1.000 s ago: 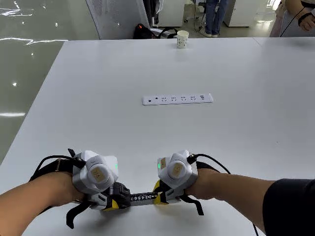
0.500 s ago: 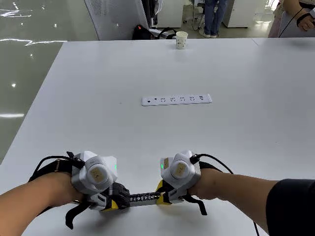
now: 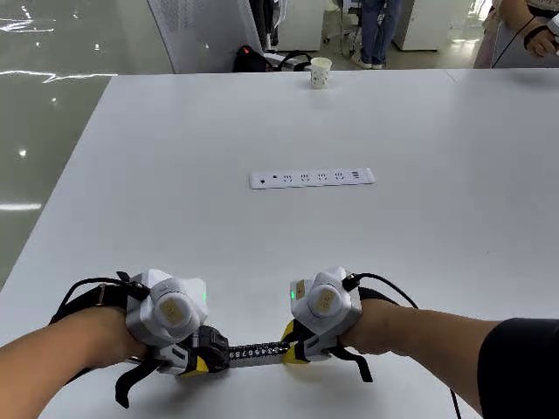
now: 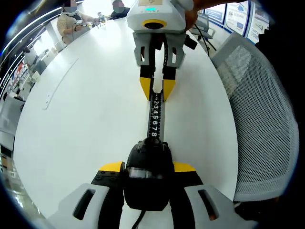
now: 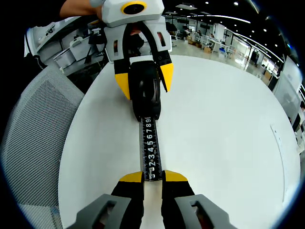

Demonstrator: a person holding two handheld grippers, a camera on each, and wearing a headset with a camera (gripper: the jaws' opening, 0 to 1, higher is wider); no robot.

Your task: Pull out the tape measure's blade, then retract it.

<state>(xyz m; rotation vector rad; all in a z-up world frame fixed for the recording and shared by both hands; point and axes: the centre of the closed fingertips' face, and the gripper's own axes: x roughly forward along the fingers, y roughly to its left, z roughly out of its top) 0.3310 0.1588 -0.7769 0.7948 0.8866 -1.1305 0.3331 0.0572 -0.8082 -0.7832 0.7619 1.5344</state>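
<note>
Black tape measure case (image 4: 147,174) sits clamped in our left gripper (image 3: 203,360), low over the near edge of the white table (image 3: 393,244). Our right gripper (image 5: 153,177) pinches the blade (image 5: 149,143) at its tip. A short run, up to the 8–9 marks, spans between the two. We judge we're early in the pull-out. Next: draw the right gripper away along the blade line, case fixed, no twist. Further out, a power strip (image 3: 312,178). At the far edge, a paper cup (image 3: 320,72); contents can't be seen.
</note>
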